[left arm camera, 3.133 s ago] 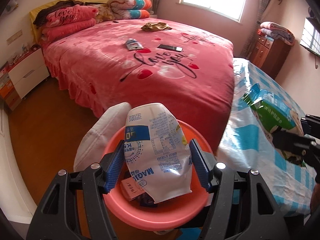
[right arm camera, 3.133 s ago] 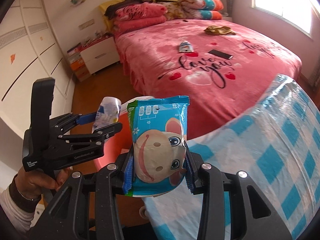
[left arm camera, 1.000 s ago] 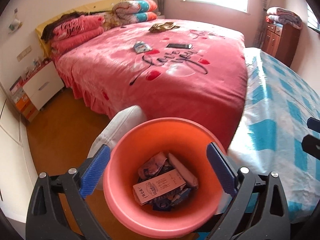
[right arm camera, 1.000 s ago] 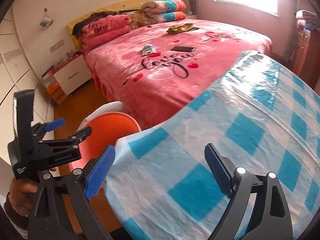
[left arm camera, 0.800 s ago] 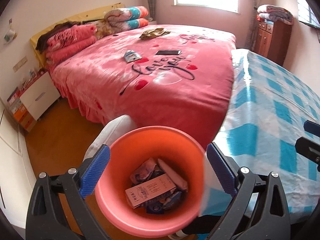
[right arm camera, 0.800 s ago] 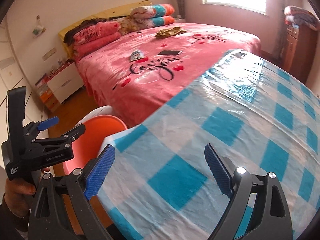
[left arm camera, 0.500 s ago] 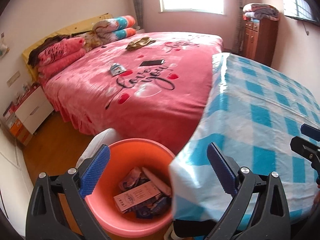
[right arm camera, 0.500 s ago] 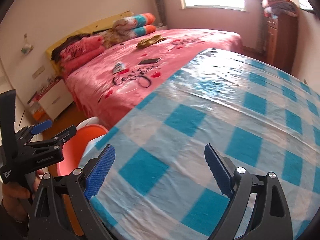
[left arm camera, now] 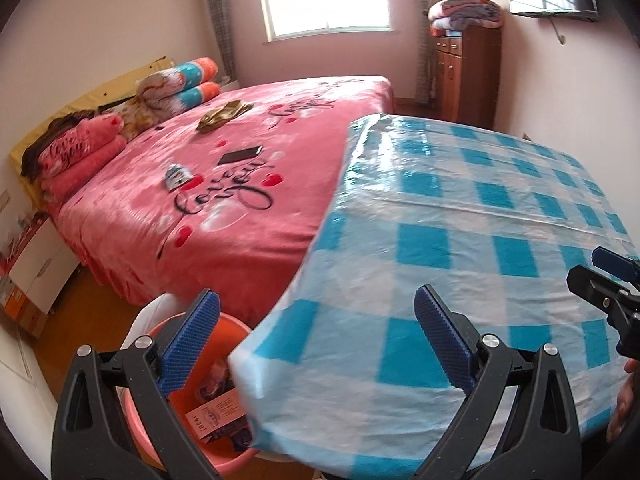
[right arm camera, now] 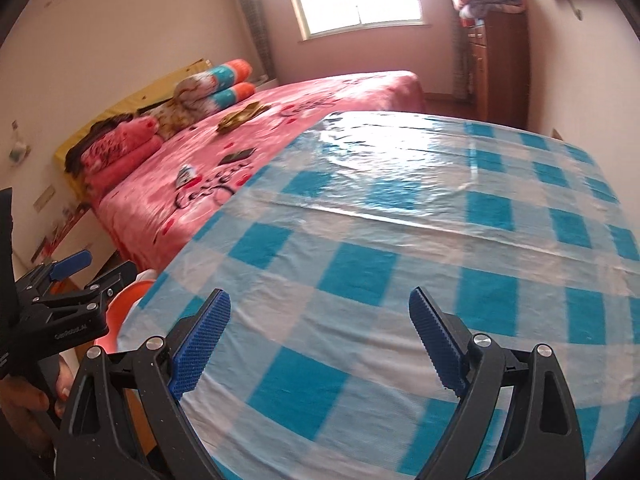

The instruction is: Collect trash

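Note:
An orange bin [left arm camera: 230, 458] stands on the floor beside the table's near left corner, partly hidden under the cloth; packets and a pink carton [left arm camera: 216, 410] lie inside it. My left gripper [left arm camera: 316, 332] is open and empty above the table corner, its left finger over the bin. My right gripper [right arm camera: 318, 330] is open and empty over the blue-checked table [right arm camera: 400, 240]. The bin's rim [right arm camera: 128, 300] peeks out at the table's left edge, next to the left gripper [right arm camera: 86, 270] held in a hand.
A pink bed [left arm camera: 224, 184] lies beyond the table, with a phone [left arm camera: 240, 155], a small packet [left arm camera: 177, 176], a yellow-green cloth [left arm camera: 224, 117] and piled bedding [left arm camera: 176, 88] on it. A white nightstand [left arm camera: 36, 264] stands at left, a wooden dresser [left arm camera: 468, 72] at the back.
Both grippers, open throughout, swung rightward from the bin onto the checked table. The bin slid to the lower left corner of both views. The bags held three seconds ago are gone from the jaws.

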A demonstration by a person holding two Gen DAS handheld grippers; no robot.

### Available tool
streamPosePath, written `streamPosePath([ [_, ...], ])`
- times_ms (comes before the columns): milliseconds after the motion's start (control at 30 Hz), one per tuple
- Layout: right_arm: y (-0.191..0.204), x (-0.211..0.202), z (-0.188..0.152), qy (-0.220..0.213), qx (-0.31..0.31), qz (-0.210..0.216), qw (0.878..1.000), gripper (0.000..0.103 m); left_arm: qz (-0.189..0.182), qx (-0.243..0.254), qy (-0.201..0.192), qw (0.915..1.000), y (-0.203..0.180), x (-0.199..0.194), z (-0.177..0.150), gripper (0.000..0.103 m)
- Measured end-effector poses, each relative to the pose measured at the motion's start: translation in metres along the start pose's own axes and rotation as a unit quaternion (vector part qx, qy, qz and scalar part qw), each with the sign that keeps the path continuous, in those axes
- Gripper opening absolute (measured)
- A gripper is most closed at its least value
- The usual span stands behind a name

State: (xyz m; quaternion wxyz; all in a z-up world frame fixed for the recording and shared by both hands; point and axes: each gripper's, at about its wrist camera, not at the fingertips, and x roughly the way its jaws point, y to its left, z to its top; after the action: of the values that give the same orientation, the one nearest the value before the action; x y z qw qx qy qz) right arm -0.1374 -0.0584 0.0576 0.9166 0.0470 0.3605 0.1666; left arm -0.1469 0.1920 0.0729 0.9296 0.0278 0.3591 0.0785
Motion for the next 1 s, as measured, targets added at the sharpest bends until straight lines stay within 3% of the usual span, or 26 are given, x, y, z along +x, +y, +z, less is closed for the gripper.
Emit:
streamPosePath([
  [467,-0.061,-0.054,-0.011,-0.056,0.039,-0.063,0.996,0.090,-0.052,0.034,-0.041,0.9972,-0.068,-0.025,0.017,0.099],
  [667,-0.080,-0.077,-0.014,-0.079,0.056,-0.085,0.992,0.090,-0.096,0.027,-0.051,0.9937,-0.086,-0.033,0.022,0.099],
  [1000,-0.105,-0.112,-0.016,-0.122,0.070,-0.132,0.981,0.090,-0.102,0.051,-0.094,0.9890,-0.113,-0.061,0.030,0.099],
])
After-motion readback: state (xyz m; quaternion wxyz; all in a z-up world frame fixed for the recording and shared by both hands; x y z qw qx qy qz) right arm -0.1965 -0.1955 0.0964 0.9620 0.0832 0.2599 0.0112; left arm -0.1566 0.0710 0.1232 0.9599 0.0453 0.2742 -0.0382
